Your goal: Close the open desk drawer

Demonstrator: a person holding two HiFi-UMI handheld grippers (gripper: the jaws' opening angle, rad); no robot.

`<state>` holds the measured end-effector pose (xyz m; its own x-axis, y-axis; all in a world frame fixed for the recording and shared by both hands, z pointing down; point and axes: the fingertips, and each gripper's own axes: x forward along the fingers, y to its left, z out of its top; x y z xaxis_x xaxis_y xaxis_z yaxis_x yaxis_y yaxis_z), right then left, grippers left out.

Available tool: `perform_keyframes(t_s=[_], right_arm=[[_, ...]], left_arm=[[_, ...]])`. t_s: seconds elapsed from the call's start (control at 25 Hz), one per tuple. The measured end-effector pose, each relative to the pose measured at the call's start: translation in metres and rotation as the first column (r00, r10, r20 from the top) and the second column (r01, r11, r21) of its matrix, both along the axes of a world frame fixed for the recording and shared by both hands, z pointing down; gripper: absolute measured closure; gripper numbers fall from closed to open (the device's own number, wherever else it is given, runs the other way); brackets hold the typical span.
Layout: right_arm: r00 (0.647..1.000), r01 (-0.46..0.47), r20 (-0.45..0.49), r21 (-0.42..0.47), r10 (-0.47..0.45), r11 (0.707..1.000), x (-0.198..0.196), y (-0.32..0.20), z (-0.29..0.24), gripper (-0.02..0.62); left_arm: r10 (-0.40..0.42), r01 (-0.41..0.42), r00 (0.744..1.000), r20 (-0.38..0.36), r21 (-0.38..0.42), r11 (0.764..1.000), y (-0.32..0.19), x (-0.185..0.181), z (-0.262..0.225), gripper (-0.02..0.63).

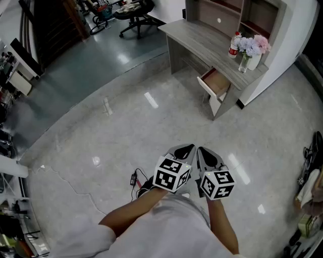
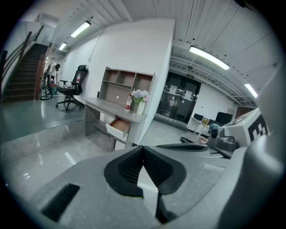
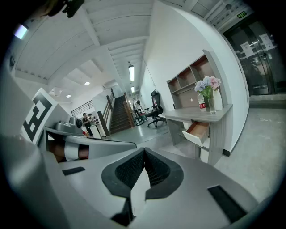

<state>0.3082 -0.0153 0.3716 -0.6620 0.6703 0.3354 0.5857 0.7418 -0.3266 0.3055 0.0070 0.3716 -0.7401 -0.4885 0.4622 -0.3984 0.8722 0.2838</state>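
A grey wooden desk [image 1: 202, 43] stands against the far wall, with one drawer [image 1: 214, 83] pulled out on its right side; the drawer's white front faces me and its brown inside shows. The same open drawer [image 2: 119, 126] appears far off in the left gripper view and, again far off, the drawer [image 3: 196, 131] shows in the right gripper view. My left gripper [image 1: 185, 151] and right gripper [image 1: 205, 153] are held side by side low in the head view, well short of the desk. Both are shut, tips meeting, with nothing between the pads.
On the desktop stand a red-labelled bottle [image 1: 234, 44] and a white vase of flowers [image 1: 251, 51]. A black office chair [image 1: 135, 14] sits at the back left. A cable and plug [image 1: 135, 178] lie on the floor near my feet. Clutter lines both side edges.
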Motion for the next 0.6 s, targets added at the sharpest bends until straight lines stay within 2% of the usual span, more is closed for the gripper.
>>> perform_keyframes(t_s=[0.28,0.6], right_arm=[[1.0,0.014,0.001,-0.001,-0.014,1.0,-0.004,-0.004,0.002,0.594],[1.0,0.018,-0.008,0.05,-0.018,0.999,-0.024,0.02,0.009,0.594]], left_arm=[[-0.016,0.016,1.0,-0.008,0.002,1.0,-0.003,-0.001,0.002,0.603],[-0.033,0.034,0.999,-0.023,0.021,0.999,0.029,-0.022,0.013,0.603]])
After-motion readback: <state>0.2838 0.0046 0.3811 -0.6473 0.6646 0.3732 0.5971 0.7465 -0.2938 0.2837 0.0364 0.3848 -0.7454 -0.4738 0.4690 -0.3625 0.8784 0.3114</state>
